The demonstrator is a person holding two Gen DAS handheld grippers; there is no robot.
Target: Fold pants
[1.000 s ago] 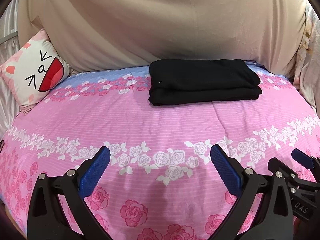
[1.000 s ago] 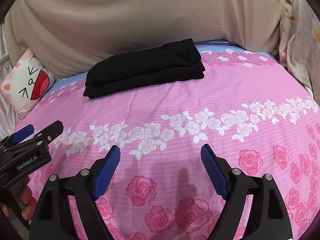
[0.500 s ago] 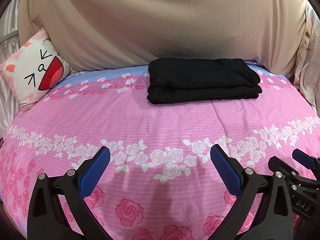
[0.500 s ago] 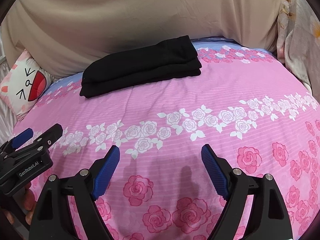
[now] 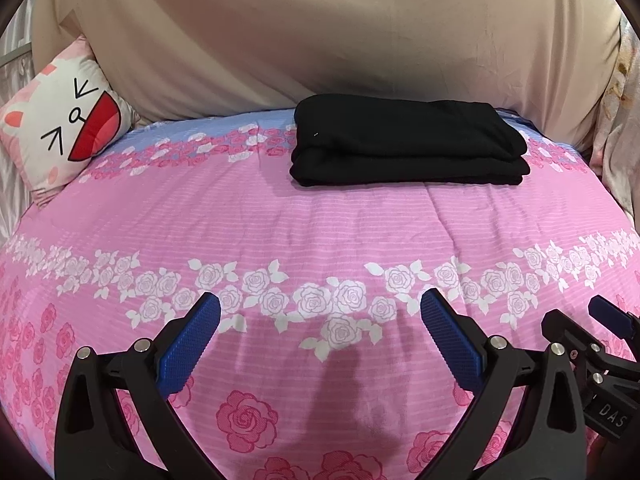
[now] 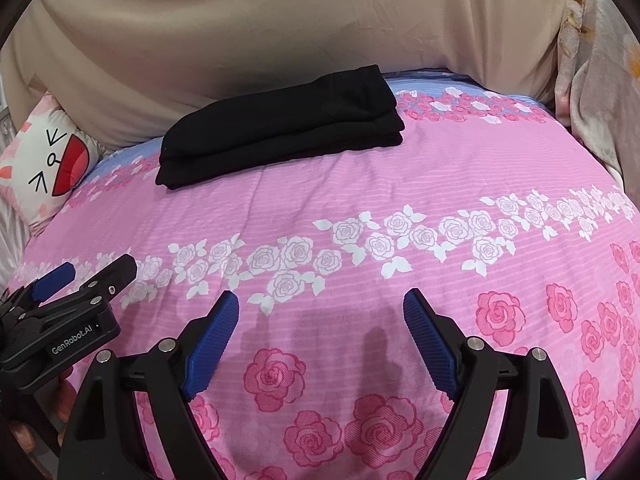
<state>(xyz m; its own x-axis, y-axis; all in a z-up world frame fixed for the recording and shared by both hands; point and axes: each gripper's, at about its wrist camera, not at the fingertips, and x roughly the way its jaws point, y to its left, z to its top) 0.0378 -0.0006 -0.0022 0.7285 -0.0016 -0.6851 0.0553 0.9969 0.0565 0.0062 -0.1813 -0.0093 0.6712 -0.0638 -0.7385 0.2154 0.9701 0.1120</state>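
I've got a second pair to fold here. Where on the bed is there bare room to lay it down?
The wide pink stretch of the bedspread between the folded black pants and the white rose band is bare. So is the strip between the pants and the cat pillow. The near edge is taken up by the open left tongs and right tongs.

Black pants (image 5: 408, 144), folded into a compact, layered rectangular stack, lying flat on the bed's far side, at about 12 o'clock; folded edges face the viewer.
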